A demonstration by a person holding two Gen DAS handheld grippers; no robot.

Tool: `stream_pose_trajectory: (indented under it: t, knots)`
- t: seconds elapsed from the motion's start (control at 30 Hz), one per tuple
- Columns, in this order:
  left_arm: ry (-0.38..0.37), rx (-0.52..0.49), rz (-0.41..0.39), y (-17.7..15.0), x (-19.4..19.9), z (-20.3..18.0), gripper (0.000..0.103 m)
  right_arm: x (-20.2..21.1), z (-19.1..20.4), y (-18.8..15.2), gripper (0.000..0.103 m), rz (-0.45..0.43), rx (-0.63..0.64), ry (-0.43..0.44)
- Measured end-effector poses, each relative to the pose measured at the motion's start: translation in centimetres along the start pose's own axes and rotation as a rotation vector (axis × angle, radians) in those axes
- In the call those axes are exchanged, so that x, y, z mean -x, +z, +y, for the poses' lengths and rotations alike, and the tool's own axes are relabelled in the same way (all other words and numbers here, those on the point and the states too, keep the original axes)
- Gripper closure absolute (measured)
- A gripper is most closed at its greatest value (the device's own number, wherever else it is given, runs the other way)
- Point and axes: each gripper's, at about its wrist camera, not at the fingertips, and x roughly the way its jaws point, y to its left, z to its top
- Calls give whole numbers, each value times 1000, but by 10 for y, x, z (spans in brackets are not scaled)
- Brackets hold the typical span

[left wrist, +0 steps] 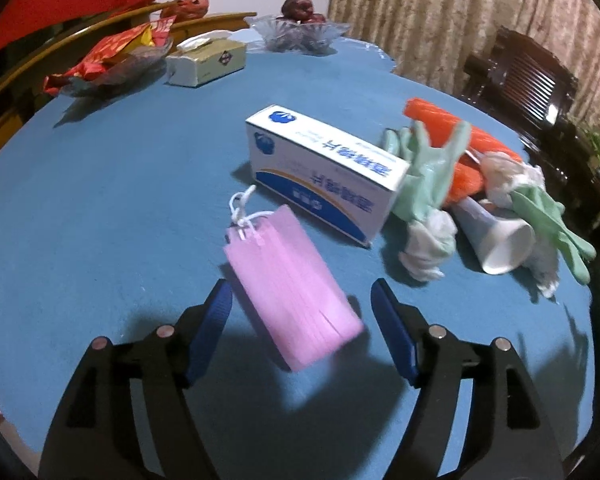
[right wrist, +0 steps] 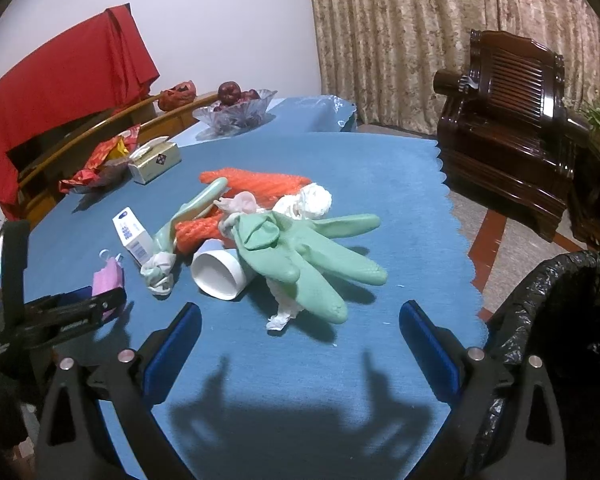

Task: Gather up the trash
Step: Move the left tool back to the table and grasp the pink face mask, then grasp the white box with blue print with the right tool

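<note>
Trash sits in a loose pile on your blue tablecloth (left wrist: pixel 100 200). In the left wrist view the pink mask stack (left wrist: pixel 288 284) lies dead centre between your left gripper (left wrist: pixel 302 322) fingers; jaws are spread, pads not touching it. A white-and-blue box (left wrist: pixel 320 172) sits just beyond at 12 o'clock, near the stack's tied ear loops. At 2 o'clock: two green rubber gloves (right wrist: pixel 300 252), orange mesh (right wrist: pixel 256 184), one white paper cup (right wrist: pixel 220 272) on its side, crumpled tissue (right wrist: pixel 312 200). Your right gripper (right wrist: pixel 300 344) hangs spread over bare cloth, gloves at 12 o'clock. A black-lined bin (right wrist: pixel 560 300) sits at 3 o'clock off the table edge. Far side: tissue box (left wrist: pixel 206 60), glass fruit bowl (left wrist: pixel 300 32), red snack wrappers (left wrist: pixel 108 56).
</note>
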Motion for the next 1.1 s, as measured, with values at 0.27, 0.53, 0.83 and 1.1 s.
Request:
stream_pose_trajectory:
  t: [0.27,0.53,0.83,1.1]
  knots:
    - [-14,-15,-8,-4,3,1,78,-5,7,2,6,0,17,14]
    - [-10,12,-61,0,30,17,82,-9,37,17,6,-28,64,80]
    - [23,47,-96,16,45,51,82,-33,87,39,6,-41,122,167]
    - [53,73,-111,22,46,81,82,-60,130,49,8,-24,177,227]
